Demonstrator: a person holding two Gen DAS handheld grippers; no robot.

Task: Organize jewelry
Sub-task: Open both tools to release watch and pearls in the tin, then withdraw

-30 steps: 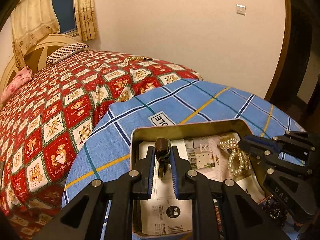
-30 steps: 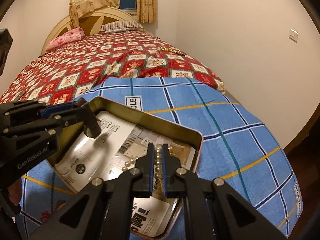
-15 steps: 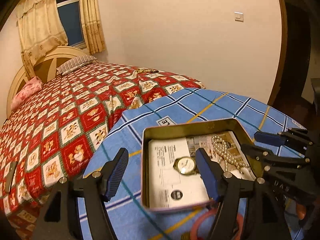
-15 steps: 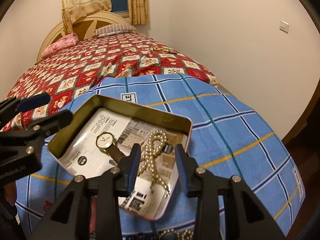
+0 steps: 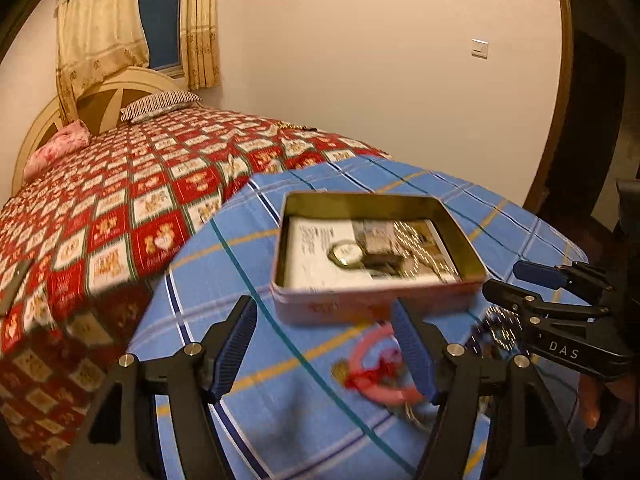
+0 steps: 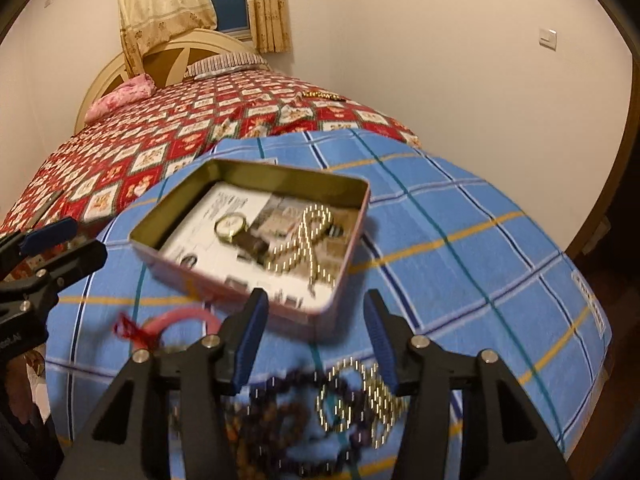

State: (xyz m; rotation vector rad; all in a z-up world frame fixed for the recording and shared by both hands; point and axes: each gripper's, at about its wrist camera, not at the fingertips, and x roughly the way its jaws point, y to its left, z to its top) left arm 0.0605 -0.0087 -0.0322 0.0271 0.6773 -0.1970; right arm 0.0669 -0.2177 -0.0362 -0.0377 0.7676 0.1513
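Note:
A pink tin (image 5: pixel 376 304) (image 6: pixel 224 280) lined with paper sits on a blue checked cloth. Inside lie a gold watch (image 5: pixel 348 254) (image 6: pixel 230 226) with a dark strap and a pearl necklace (image 6: pixel 308 236) (image 5: pixel 420 240). My left gripper (image 5: pixel 324 344) is open and empty, held back from the tin's near side. My right gripper (image 6: pixel 312 332) is open and empty, in front of the tin. Near me on the cloth lie a pink bangle with a red tassel (image 5: pixel 376 368) (image 6: pixel 172 320), dark beads (image 6: pixel 280 412) and another gold-pearl chain (image 6: pixel 360 396).
The round table's blue cloth (image 5: pixel 240 264) drops off at its edges. A bed with a red patterned quilt (image 5: pixel 120 188) lies to the left and behind. A small gold item (image 6: pixel 320 95) lies on the bed's far edge. A dark door frame (image 5: pixel 560 120) stands at right.
Both grippers opened, leaving the watch and the pearl necklace in the tin, then pulled back and up. More of the table's near side with loose jewelry now shows.

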